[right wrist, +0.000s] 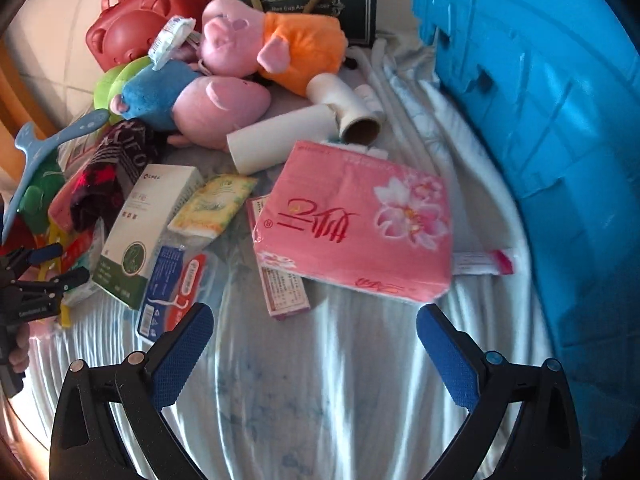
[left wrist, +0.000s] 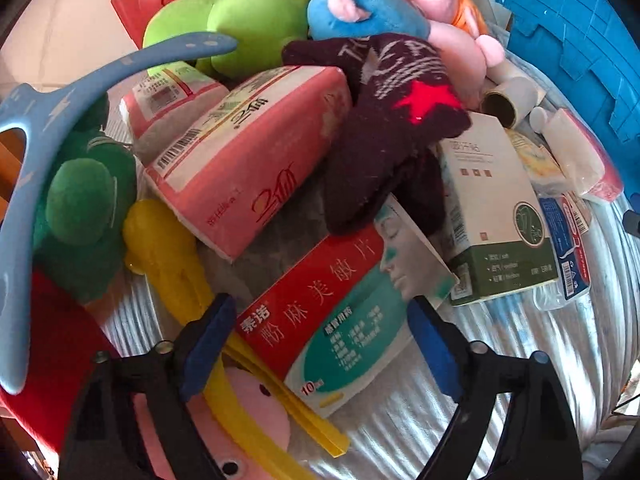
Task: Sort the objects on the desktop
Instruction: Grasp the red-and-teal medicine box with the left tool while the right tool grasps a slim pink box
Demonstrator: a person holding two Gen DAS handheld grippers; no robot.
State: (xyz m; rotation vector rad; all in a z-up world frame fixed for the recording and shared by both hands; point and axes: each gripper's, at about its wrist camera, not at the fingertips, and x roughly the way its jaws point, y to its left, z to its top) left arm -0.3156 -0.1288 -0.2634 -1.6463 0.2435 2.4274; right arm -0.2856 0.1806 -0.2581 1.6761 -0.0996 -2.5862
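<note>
My left gripper (left wrist: 320, 340) is open, its blue pads on either side of the near end of a red and teal medicine box (left wrist: 340, 300), not clamped on it. A dark knit sock with a red star (left wrist: 392, 120) lies over that box and a pink tissue pack (left wrist: 248, 168). My right gripper (right wrist: 316, 344) is open and empty above bare cloth, just short of another pink tissue pack (right wrist: 356, 224). The left gripper also shows in the right wrist view (right wrist: 60, 268).
A blue plastic crate (right wrist: 540, 120) stands at the right. Plush pigs (right wrist: 256, 48), a red bear case (right wrist: 136, 24), cardboard tubes (right wrist: 348, 108), a white and green box (right wrist: 148, 216), yellow tongs (left wrist: 224, 340), a blue hanger (left wrist: 72, 92) and green plush (left wrist: 84, 200) crowd the white-and-blue cloth (right wrist: 320, 400).
</note>
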